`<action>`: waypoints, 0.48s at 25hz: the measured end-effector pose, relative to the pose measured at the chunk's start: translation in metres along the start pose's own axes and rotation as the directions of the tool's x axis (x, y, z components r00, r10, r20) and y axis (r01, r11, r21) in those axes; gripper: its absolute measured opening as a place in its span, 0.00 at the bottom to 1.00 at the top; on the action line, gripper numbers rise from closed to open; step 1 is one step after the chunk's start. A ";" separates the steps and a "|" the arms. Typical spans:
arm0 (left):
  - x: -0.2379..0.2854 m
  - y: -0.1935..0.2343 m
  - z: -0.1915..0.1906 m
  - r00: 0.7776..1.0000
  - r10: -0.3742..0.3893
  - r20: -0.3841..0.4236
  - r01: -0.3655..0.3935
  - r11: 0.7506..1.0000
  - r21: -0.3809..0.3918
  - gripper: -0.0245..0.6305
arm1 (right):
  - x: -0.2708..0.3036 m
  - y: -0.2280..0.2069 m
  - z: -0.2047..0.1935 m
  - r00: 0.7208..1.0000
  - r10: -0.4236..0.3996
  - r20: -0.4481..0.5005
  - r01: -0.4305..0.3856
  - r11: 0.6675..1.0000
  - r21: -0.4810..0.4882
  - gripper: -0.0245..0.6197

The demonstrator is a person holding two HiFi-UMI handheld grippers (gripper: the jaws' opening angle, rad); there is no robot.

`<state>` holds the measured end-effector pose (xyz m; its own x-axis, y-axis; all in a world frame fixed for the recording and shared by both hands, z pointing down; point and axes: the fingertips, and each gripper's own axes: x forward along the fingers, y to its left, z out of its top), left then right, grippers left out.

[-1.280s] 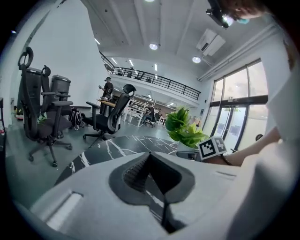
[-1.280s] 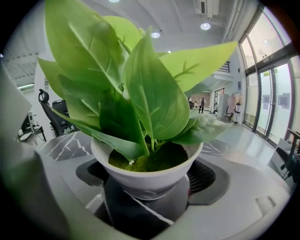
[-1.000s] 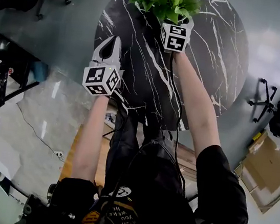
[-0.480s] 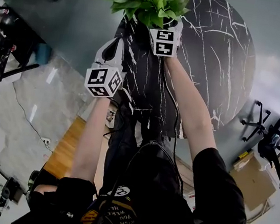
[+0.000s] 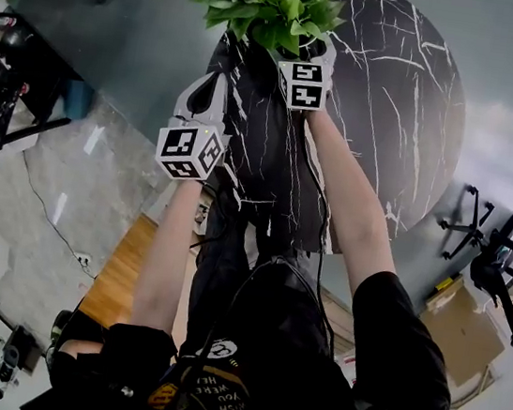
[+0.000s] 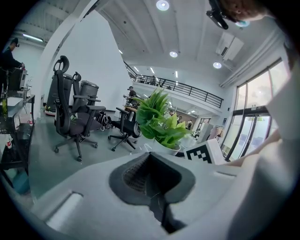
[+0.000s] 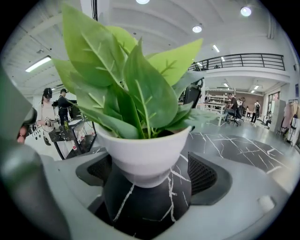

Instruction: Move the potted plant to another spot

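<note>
**A:** Where is the potted plant [image 7: 145, 154] found?

**B:** The potted plant, a rounded white pot filled with broad green leaves, is seen between the fingers [image 7: 202, 174] of the right gripper [image 5: 301, 56]. One dark ribbed pad is set against each side of the bowl, and the leaves rise above and beyond the fingertips.

**A:** So the right fingers are spread wide?

**B:** They are held wide, but they are closed on the pot, which fills the gap between them. Below the fingers and the pot's base lies the round black surface veined with white [image 5: 394, 105]. Whether the base rests on it or hangs just clear cannot be told.

**A:** And the left gripper [image 5: 212, 84]?

**B:** Its fingers [image 6: 133, 176] are brought together to a narrow slit, and nothing is held between them. The plant is seen beyond their tips and off to the right, well apart from them, with the right gripper's marker cube just beside the pot.

**A:** What else is seen from the left fingers?

**B:** Black office chairs on castors [image 6: 70, 117] are seen far beyond the tips, to the left, on a grey floor. The surface's near-left edge lies just under these fingers.
</note>
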<state>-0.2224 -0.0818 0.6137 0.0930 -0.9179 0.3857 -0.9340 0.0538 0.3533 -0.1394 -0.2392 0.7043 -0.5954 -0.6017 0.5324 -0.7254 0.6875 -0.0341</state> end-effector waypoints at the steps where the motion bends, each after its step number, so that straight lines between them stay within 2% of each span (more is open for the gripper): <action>1: 0.001 -0.001 0.000 1.000 -0.001 -0.001 0.001 1.000 0.000 0.04 | -0.004 -0.002 -0.005 1.000 -0.004 -0.006 0.004 1.000 0.006 0.82; 4: 0.001 -0.009 -0.002 1.000 -0.003 -0.010 0.003 1.000 0.002 0.04 | -0.024 -0.007 -0.024 0.999 -0.018 -0.031 0.019 0.999 0.027 0.82; 6: -0.006 -0.021 -0.005 0.999 -0.012 -0.032 0.013 1.000 0.009 0.04 | -0.051 0.000 -0.033 0.999 0.016 -0.042 -0.012 0.996 0.084 0.75; 7: -0.012 -0.031 -0.008 0.998 -0.022 -0.051 0.023 1.000 0.018 0.04 | -0.071 0.008 -0.034 0.997 0.065 -0.035 -0.059 0.987 0.146 0.63; 9: -0.033 -0.058 -0.011 0.994 -0.054 -0.096 0.059 0.997 0.046 0.04 | -0.120 0.027 -0.028 0.985 0.174 0.004 -0.169 0.947 0.274 0.26; 11: -0.063 -0.088 -0.007 0.989 -0.079 -0.126 0.088 0.994 0.062 0.04 | -0.177 0.044 -0.017 0.980 0.197 0.032 -0.197 0.929 0.314 0.11; 12: -0.077 -0.099 -0.002 0.988 -0.080 -0.134 0.089 0.994 0.063 0.04 | -0.203 0.052 -0.010 0.981 0.189 0.044 -0.193 0.932 0.306 0.09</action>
<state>-0.1364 -0.0153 0.5509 0.2129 -0.8585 0.4665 -0.9418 -0.0533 0.3318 -0.0530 -0.0771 0.6025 -0.7360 -0.4785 0.4789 -0.6671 0.6327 -0.3932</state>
